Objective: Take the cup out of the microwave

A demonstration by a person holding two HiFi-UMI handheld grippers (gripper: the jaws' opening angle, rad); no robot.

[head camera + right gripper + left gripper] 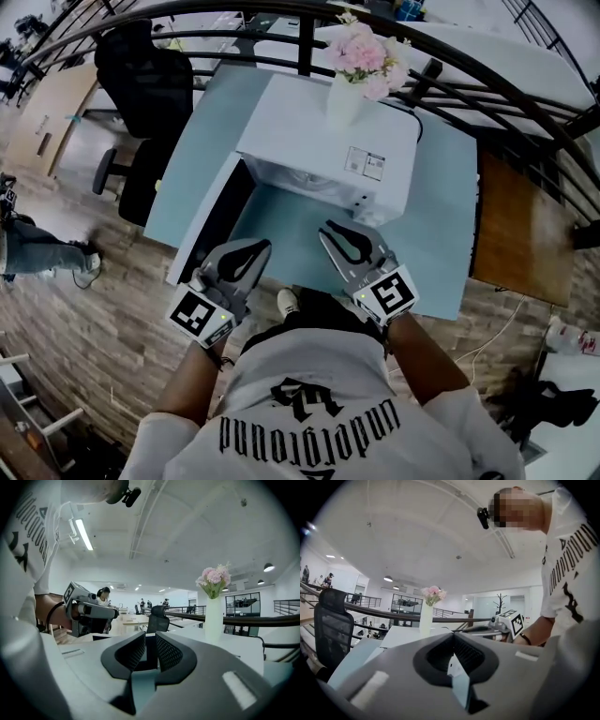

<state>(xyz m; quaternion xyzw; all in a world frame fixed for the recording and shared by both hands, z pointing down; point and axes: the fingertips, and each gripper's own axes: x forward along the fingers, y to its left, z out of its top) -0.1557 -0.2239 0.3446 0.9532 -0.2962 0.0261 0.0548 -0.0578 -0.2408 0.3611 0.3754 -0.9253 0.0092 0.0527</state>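
Observation:
The white microwave [319,141] stands on a light blue table [436,216] with its door [211,220] swung open to the left. From above, its top hides the inside, and no cup shows in any view. My left gripper [261,246] hovers over the table in front of the door, fingertips touching, nothing held [453,634]. My right gripper [328,228] hangs beside it before the microwave's opening, with a narrow gap between its pads and nothing in it [150,637]. Both point level toward the microwave.
A white vase [345,98] with pink flowers [366,56] stands on the microwave's top. A black office chair [141,84] sits at the table's far left. A dark railing [487,80] curves behind, and a wooden desk [520,234] adjoins on the right.

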